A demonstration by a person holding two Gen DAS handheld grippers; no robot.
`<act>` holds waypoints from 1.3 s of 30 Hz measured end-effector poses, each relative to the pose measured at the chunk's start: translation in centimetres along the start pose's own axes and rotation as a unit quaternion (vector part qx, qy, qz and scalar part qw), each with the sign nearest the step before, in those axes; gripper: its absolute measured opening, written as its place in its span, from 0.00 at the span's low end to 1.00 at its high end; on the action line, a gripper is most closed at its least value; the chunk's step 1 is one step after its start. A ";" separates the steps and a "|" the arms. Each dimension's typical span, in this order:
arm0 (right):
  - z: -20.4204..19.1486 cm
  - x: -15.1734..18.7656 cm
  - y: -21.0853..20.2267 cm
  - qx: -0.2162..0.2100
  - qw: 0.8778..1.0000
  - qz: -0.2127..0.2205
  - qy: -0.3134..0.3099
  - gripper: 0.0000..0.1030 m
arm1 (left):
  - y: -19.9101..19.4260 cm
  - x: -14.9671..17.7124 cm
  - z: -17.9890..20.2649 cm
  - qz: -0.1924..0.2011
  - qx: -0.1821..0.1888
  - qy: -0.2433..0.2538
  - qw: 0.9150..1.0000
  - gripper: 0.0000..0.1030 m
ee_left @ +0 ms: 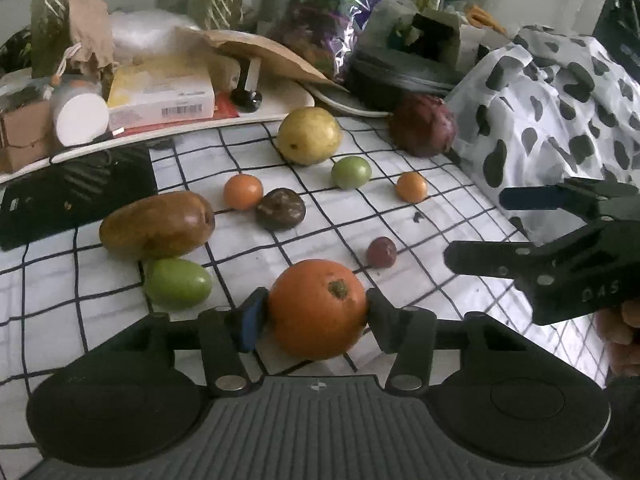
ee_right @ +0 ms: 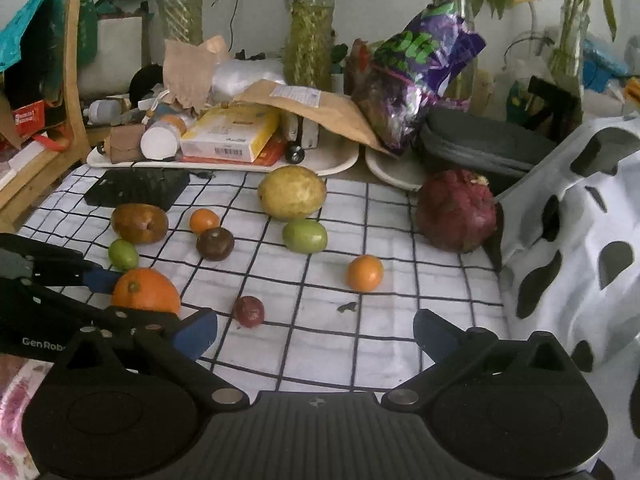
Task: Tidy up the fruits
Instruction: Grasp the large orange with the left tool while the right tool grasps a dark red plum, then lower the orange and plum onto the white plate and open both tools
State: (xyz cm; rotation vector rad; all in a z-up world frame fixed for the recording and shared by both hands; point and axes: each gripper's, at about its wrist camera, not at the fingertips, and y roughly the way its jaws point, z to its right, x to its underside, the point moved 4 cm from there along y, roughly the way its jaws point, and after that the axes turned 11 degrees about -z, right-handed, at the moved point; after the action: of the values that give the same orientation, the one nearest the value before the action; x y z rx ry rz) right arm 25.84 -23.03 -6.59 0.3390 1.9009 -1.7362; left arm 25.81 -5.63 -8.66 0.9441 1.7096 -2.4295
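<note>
Checked cloth covers the worktop and carries every fruit. Going left to right in my right wrist view: a brown mango sits far left with a small green fruit just in front of it. Below them, my left hand-held gripper is closed on the large orange, one pad touching each flank; the fruit appears to rest on the cloth, though I cannot tell whether it is lifted. Next come a small orange fruit and a dark brown fruit, near each other. A small dark red fruit lies nearer to me. At centre, a large yellow-green fruit touches a green fruit. Another small orange fruit lies apart on the right, and a red dragon fruit sits beside a spotted bag.

My right hand-held gripper hangs wide and holds nothing.

Judgement: the step in hand is moving the large orange. The pads sit at its widest part, which is sound. I should keep pressure even, lift straight up before travelling, and clear the small green fruit just beside it.
</note>
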 end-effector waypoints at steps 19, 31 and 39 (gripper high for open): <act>-3.7 -1.0 4.0 -0.045 0.996 -0.016 -0.075 0.36 | -3.3 -0.5 -1.4 0.049 -0.038 -0.024 0.998 0.49; -4.3 -1.3 2.7 -0.047 0.996 -0.006 -0.074 0.21 | -5.7 1.0 -0.3 0.082 -0.041 -0.010 0.996 0.49; -4.3 0.1 -0.6 -0.072 0.995 0.010 -0.064 0.21 | -6.9 3.5 2.0 0.076 -0.027 -0.004 0.997 0.49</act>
State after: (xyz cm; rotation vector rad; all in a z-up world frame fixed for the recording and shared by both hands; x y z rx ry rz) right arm 24.46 -18.92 -6.00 0.1875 1.9103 -1.5578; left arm 19.61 -3.51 -4.04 1.0170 1.6270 -2.2770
